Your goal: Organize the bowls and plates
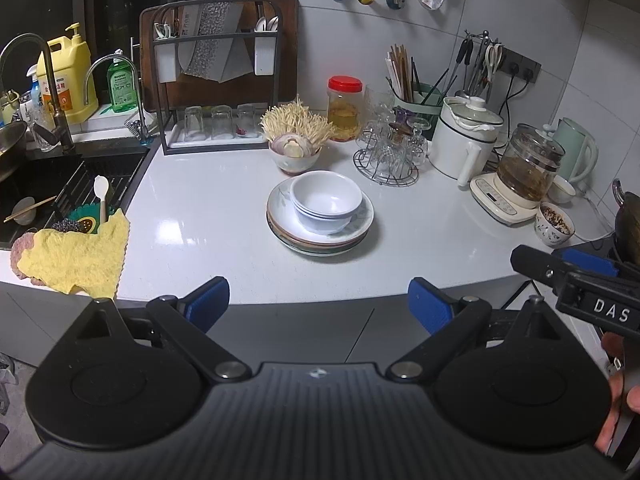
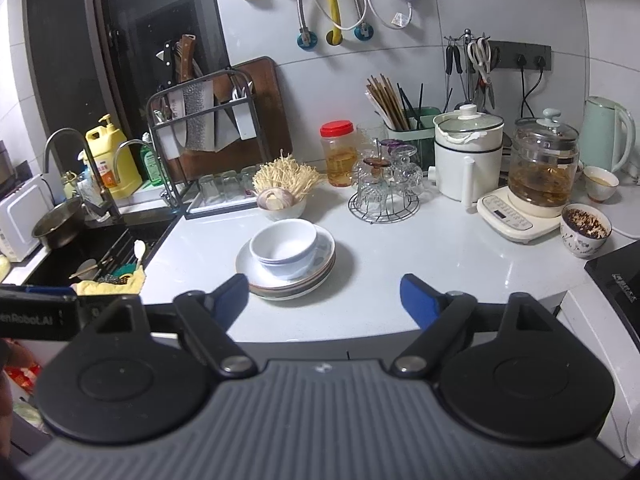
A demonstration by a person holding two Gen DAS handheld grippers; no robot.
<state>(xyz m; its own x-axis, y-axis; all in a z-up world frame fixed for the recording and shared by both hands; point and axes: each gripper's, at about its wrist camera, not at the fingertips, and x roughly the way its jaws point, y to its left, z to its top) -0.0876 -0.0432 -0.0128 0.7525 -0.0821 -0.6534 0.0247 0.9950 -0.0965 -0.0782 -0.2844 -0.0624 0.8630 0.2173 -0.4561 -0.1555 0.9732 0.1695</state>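
White bowls (image 1: 326,202) nest on a stack of plates (image 1: 320,236) in the middle of the white counter (image 1: 200,208). From the right wrist the same bowls (image 2: 285,249) and plates (image 2: 286,276) lie just beyond the left fingertip. My left gripper (image 1: 319,304) hangs at the counter's front edge, jaws wide apart, nothing between them. My right gripper (image 2: 324,298) is open too and holds nothing; it also juts into the left wrist view as the right gripper (image 1: 560,270) at the right edge. Both stand short of the stack.
A sink (image 1: 48,188) with a yellow cloth (image 1: 76,264) lies left. Behind the stack stand a bowl of vegetables (image 1: 296,152), a knife rack (image 1: 216,80) with glasses, a red-lidded jar (image 1: 345,108), a glass holder (image 1: 390,152), a white pot (image 1: 466,136), a kettle (image 1: 528,168) and a filled bowl (image 1: 554,224).
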